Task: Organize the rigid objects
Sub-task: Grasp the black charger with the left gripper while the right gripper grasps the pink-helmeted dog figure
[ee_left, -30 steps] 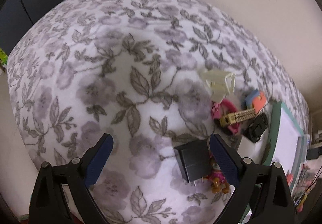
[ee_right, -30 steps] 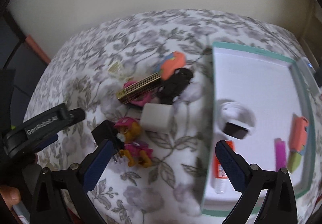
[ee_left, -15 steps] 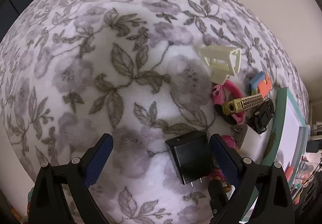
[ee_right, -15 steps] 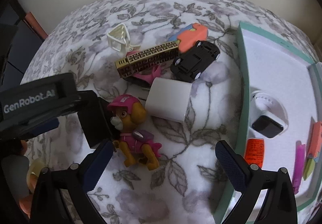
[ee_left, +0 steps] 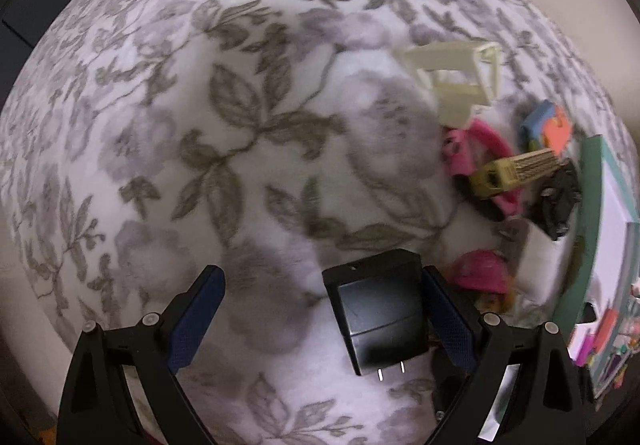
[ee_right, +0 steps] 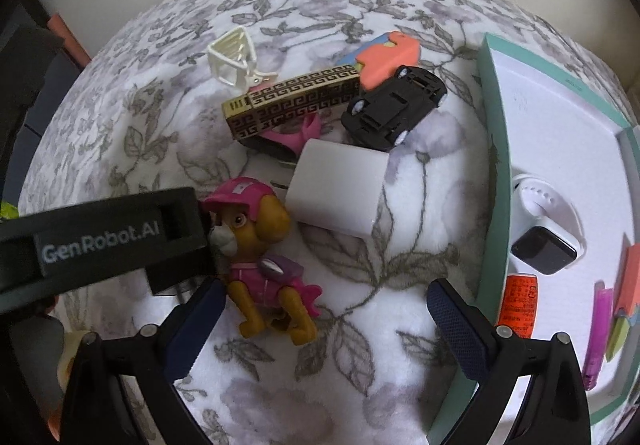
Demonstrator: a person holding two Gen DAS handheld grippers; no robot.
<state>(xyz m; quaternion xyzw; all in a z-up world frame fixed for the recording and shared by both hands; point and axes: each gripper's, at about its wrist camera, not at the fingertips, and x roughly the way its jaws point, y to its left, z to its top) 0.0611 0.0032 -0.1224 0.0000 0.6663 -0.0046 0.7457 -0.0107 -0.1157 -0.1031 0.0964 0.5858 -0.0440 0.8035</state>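
Note:
A black wall charger (ee_left: pixel 380 317) lies on the floral cloth, prongs toward the camera. My left gripper (ee_left: pixel 320 285) is open around it, and the charger sits close against the right finger (ee_left: pixel 444 309). My right gripper (ee_right: pixel 326 297) is also open, low over a brown pup toy in a pink outfit (ee_right: pixel 264 253), which lies between the fingers nearer the left one. The left tool's black housing (ee_right: pixel 100 241) reaches in beside the pup's head. Behind lie a white charger (ee_right: pixel 340 193), a gold patterned lighter (ee_right: pixel 292 105), a black toy car (ee_right: pixel 394 109) and a cream hair clip (ee_right: pixel 234 57).
A teal-rimmed white tray (ee_right: pixel 496 125) stands at the right, holding a white smartwatch (ee_right: pixel 544 229), an orange glue stick (ee_right: pixel 518 305) and coloured markers. An orange and blue piece (ee_right: pixel 386 61) and a pink ring (ee_left: pixel 480 161) lie in the pile. A pale wall stands behind.
My left gripper has closed in on the black charger, which now sits between its fingers. The right gripper has come lower and nearer the pup toy. Both stay open.

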